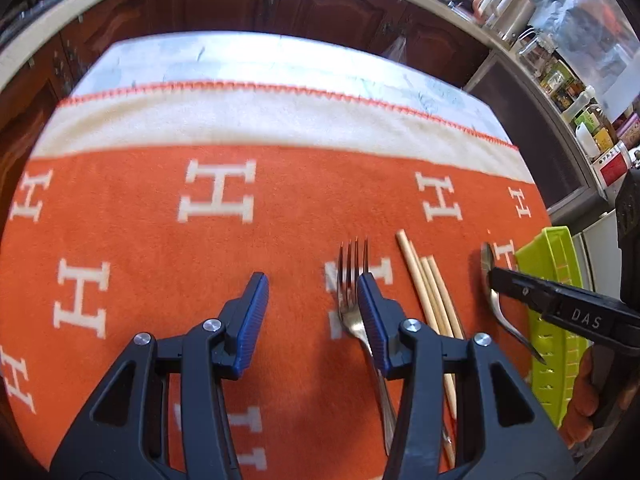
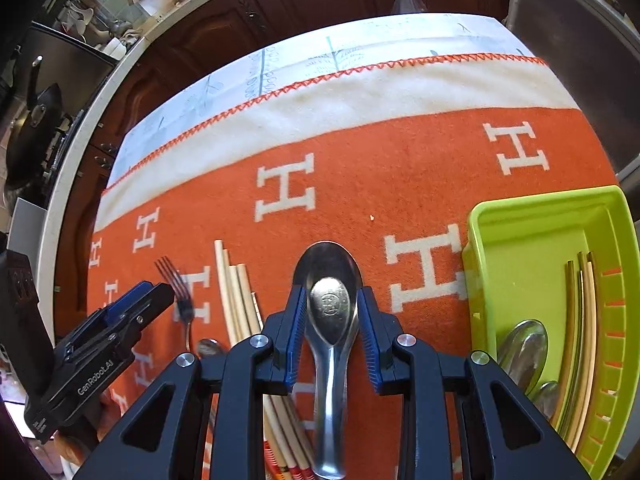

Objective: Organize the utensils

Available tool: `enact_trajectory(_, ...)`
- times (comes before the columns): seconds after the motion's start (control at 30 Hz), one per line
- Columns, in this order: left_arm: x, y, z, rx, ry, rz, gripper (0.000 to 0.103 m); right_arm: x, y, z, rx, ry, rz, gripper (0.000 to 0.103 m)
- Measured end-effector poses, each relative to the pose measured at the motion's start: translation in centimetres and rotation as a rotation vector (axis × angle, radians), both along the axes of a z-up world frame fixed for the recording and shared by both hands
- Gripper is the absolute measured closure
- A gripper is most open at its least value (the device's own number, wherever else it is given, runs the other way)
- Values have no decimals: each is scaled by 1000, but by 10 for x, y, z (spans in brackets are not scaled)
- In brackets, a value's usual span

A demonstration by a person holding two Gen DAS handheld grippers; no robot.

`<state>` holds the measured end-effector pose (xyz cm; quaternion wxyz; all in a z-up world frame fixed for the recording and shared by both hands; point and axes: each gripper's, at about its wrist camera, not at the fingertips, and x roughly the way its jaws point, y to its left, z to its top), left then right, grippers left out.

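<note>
The left gripper hangs over an orange blanket patterned with white H letters, its blue-padded jaws standing apart with only cloth between them. Its right finger covers part of a metal fork, which lies flat on the blanket with its prongs pointing away; the fork is not between the jaws. From the right wrist view this gripper shows at the left edge, just beside the fork's prongs.

Just right of the fork lies a bundle of pale wooden chopsticks, side by side and pointing the same way, well clear of either gripper's pads.

Next comes a steel spoon, flat on the blanket, bowl upward and away. The right gripper straddles it: the jaws are partly open, one blue pad on each side of the bowl's narrow end, close to the metal. Whether the pads actually press on it I cannot tell. In the left wrist view the same gripper reaches in from the right over the spoon.

Farthest right, a lime-green tray sits on the blanket, already containing a pair of spoons and several chopsticks along its slotted right wall.
</note>
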<state>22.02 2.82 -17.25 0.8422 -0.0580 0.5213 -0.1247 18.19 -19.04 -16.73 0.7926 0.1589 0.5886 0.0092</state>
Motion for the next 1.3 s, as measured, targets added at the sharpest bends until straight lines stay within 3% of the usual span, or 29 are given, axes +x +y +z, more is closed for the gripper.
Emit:
enact_trajectory(0.3,-3,-28,-5,21,-78,-84,60,-7,11,-9,-44,-44,21,77)
enact_trajectory(0.33,-5,-30,-5,22,-85,-92,66,-8,13,-9,-57,-54,30,77)
enact_trajectory(0.37,-5,-34,-6,26,-92,-95,80,-9,15,-9,-67,-59,36,78)
enact_trajectory(0.4,-6,-35,-7,33,-96,-95,85,-11,18,-9,-88,-67,46,80)
enact_trajectory(0.47,-7,-38,-7,22,-104,-94,89,-12,21,-9,-112,-73,59,94)
enact_trajectory(0.53,-9,-39,-7,15,-114,-88,91,-15,21,-9,-107,-76,66,98)
enact_trajectory(0.63,-14,-36,-1,-15,-130,-75,103,-18,16,-7,-64,-77,64,101)
enact_trajectory(1.0,-47,-20,44,-80,-155,-89,103,-53,-7,29,59,-175,24,102)
enact_trajectory(1.17,-77,-24,85,-100,-195,-135,103,-82,-25,61,93,-238,3,102)
enact_trajectory(1.3,-95,-50,119,-114,-209,-185,103,-111,-53,94,86,-303,-24,102)
